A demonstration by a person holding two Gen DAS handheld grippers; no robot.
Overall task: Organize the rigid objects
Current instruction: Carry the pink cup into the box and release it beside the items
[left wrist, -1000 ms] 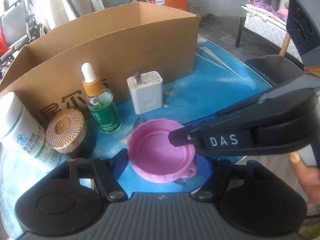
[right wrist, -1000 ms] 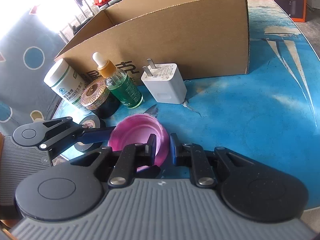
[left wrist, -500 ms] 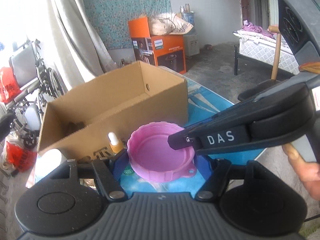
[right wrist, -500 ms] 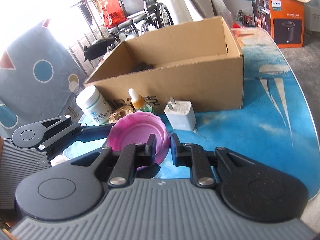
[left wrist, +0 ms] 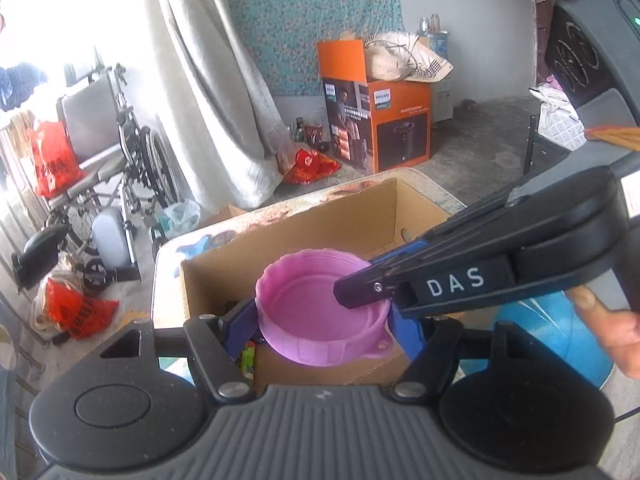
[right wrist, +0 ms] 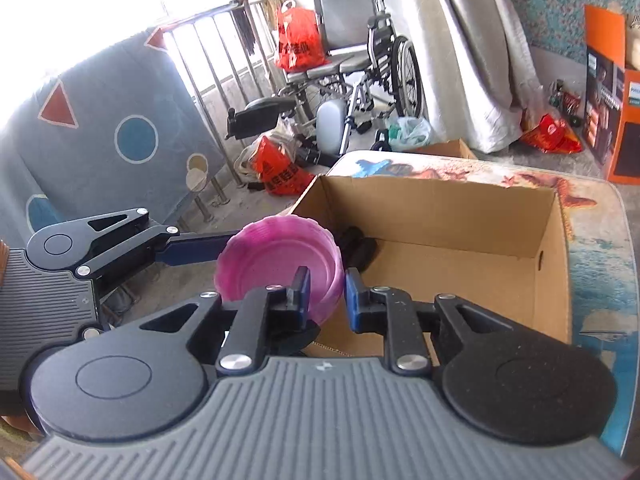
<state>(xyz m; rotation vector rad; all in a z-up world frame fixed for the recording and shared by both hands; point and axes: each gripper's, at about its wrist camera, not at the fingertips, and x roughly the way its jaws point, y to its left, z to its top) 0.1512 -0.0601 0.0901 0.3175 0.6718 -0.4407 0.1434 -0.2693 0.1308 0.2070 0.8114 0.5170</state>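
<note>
Closest to both wrist cameras, a shallow pink plastic lid (left wrist: 320, 316), ridged around its edge with a small tab on one side, is held in the air with its hollow side up. The left gripper (left wrist: 322, 320) clasps it across its full width, one blue pad against each side. The right gripper (right wrist: 327, 294) comes in from the side and pinches the lid's wall, one finger inside the rim and one outside; its jaws have just opened a little, yet the wall remains between the pads. White letters on the right gripper's finger read "DAS". The person's hand (left wrist: 612, 332) shows at the edge behind it. Just beneath and beyond the lid is an open brown cardboard box (right wrist: 460, 248) standing on a table (right wrist: 600, 264) printed with a blue sea scene; a dark object (right wrist: 358, 246), too shadowed to identify, lies in the box's corner. Farther off on the floor are red plastic bags (right wrist: 280, 168) with writing too small to read, a folded wheelchair (right wrist: 356, 64), a pale curtain (left wrist: 208, 80), and an orange carton (left wrist: 376, 120) marked "PHILIPS".
</note>
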